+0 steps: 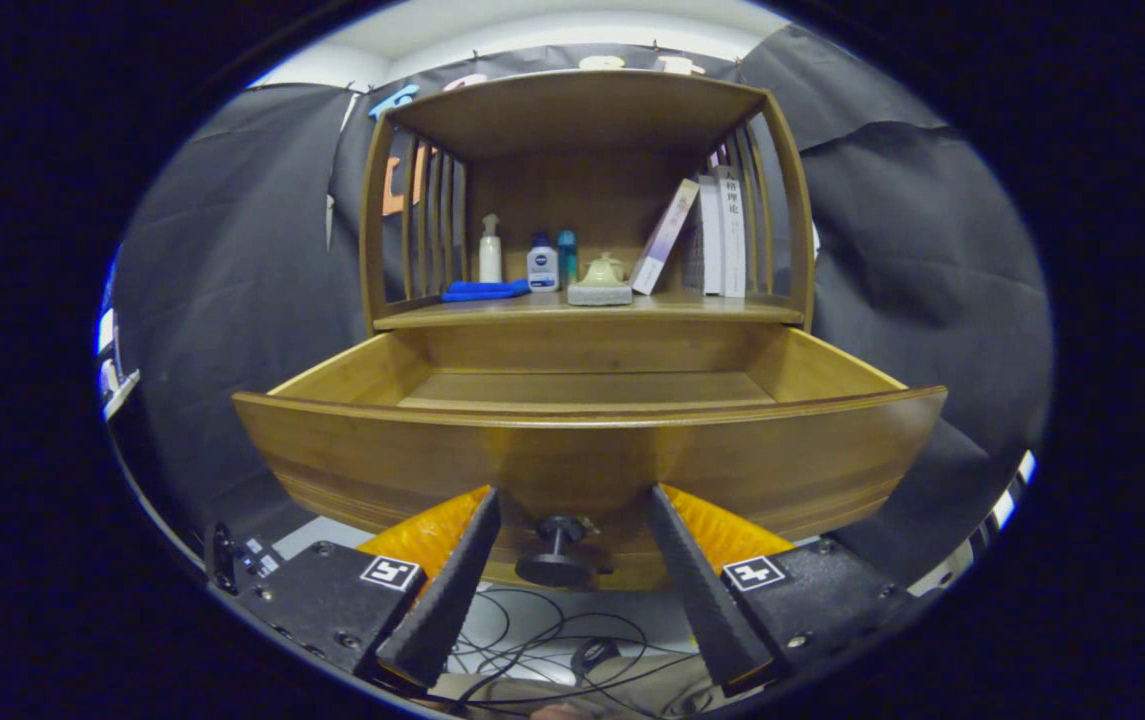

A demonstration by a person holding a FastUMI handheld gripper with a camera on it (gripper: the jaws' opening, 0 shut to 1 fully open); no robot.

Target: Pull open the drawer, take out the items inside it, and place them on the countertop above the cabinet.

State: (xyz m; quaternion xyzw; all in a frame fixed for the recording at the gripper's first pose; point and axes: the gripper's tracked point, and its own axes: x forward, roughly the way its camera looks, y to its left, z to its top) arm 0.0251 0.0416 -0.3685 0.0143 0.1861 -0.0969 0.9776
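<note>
Drawer (587, 455) of the wooden cabinet (582, 110) stands pulled well out toward the camera, its curved front panel just ahead of the gripper (572, 500). From this low angle only the far part of the drawer's floor and its two side walls can be seen; that part looks bare, and whatever may lie close behind the front panel is hidden.

A dark round knob (554, 555) hangs at the lower middle of the drawer front, and it sits between the two fingers (457, 580). The fingers are spread apart, one on each side of the knob, with a clear gap between each finger and the knob, so neither presses on it. Their tips reach up to the lower edge of the drawer front.

Above the drawer runs the countertop (712, 308) of the cabinet, under a roofed shelf with slatted sides. Toward the countertop's left edge lies a flat blue cloth (484, 291). Behind it stands a white pump bottle (490, 252), then a small white bottle with a blue cap (542, 265) and a teal bottle (567, 252) just beside it. Near the middle, at the front edge, a pale green teapot-like piece (602, 270) rests on a grey block (600, 294). To its right a book (665, 236) leans against several upright books (720, 232) by the right slats.

Below the drawer, beyond the fingers, loose black cables (542, 640) lie on a light floor.
</note>
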